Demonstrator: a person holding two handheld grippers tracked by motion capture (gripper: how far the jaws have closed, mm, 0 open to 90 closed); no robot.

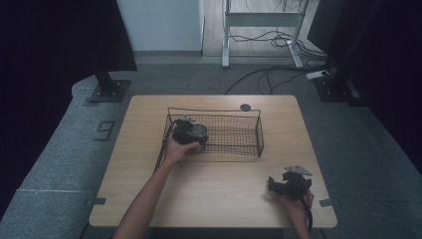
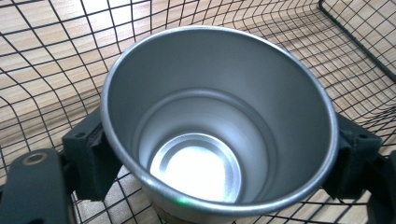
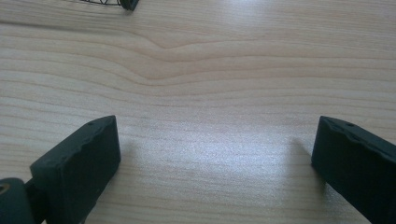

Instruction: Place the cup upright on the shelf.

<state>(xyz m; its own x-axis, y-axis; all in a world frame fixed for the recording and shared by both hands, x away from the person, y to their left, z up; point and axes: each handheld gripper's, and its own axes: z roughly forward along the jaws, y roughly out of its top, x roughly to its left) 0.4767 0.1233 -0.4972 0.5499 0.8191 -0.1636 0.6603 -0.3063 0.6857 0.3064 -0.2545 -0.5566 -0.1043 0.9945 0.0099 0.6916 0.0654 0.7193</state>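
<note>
The left hand-held gripper (image 1: 191, 133) is seen at the left end of the black wire basket (image 1: 249, 145), its jaws pressed against opposite sides of a steel cup (image 2: 217, 121). In the left gripper view the cup is held upright or nearly so, mouth open toward the camera, with basket mesh beneath and around it; whether its base is resting on the mesh cannot be told. The right hand-held gripper (image 1: 286, 185) is kept near the counter (image 1: 224, 194) at its near right corner, well apart from the basket, jaws spread wide with nothing between them. The cup's long axis is judged roughly vertical, so any coming lift or release is judged to depend on the left hand, by far the nearer.
</note>
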